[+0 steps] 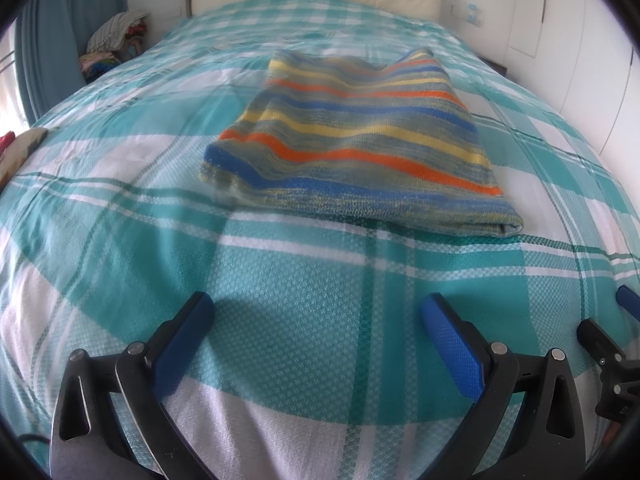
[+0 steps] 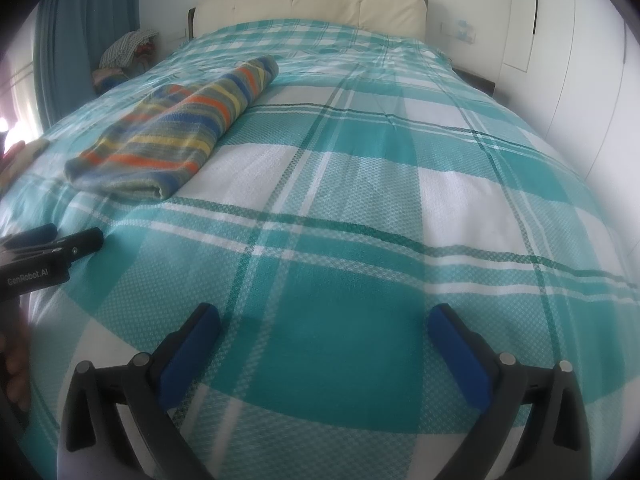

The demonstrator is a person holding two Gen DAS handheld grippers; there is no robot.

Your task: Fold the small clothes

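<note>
— Blue-padded fingers of the left gripper fill the bottom of the left wrist view, spread wide with nothing between them, only bedspread under the gap.

— And the folded garment?

— At about 12 o'clock from that gap, well apart from the tips, lying flat on the bed. It is a knit piece with orange, yellow, blue and grey-green stripes, folded into a rough trapezoid, its doubled edge showing at the near right corner.

— What about the other side?

— The right gripper is likewise spread wide, holding nothing. From there the garment sits at roughly 10 o'clock, far from the fingers, a long folded slab running away up the bed.

— Textures?

— The bedspread is a woven teal-and-white plaid with a fine diamond weave (slightly creased near the far end). A padded cream headboard closes the bed at 12 o'clock, and a heap of clothes sits at 10 o'clock by a blue curtain. The grippers' frames are black with silver pivot pins.
</note>
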